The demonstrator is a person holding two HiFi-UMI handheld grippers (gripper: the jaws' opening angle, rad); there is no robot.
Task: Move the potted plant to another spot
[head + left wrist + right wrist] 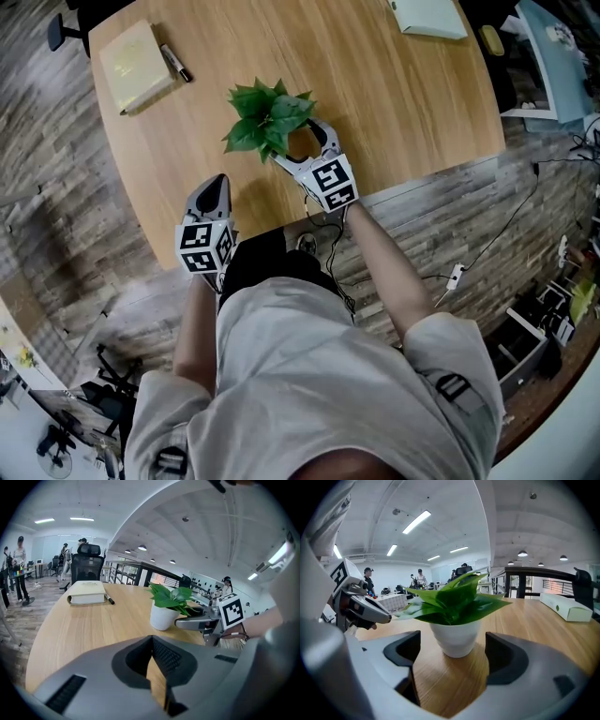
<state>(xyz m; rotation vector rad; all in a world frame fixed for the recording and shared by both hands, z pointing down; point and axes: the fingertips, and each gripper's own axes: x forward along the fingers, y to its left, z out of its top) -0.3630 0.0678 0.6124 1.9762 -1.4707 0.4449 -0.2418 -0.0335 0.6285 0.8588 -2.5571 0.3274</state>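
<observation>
A small potted plant [270, 120] with green leaves and a white pot [454, 637] stands on the wooden table [394, 103] near its front edge. My right gripper [298, 139] is open, and its jaws flank the pot without touching it; in the right gripper view the pot sits between the two dark pads [405, 651]. From the left gripper view the plant [165, 605] shows with the right gripper's finger beside the pot. My left gripper [217, 183] is shut and holds nothing, left of the plant over the table's front edge.
A cream book [136, 66] and a black pen [175, 63] lie at the table's far left. A pale box [429, 16] sits at the far right. A black office chair [89, 564] stands behind the table. Cables [450, 277] trail on the wood floor.
</observation>
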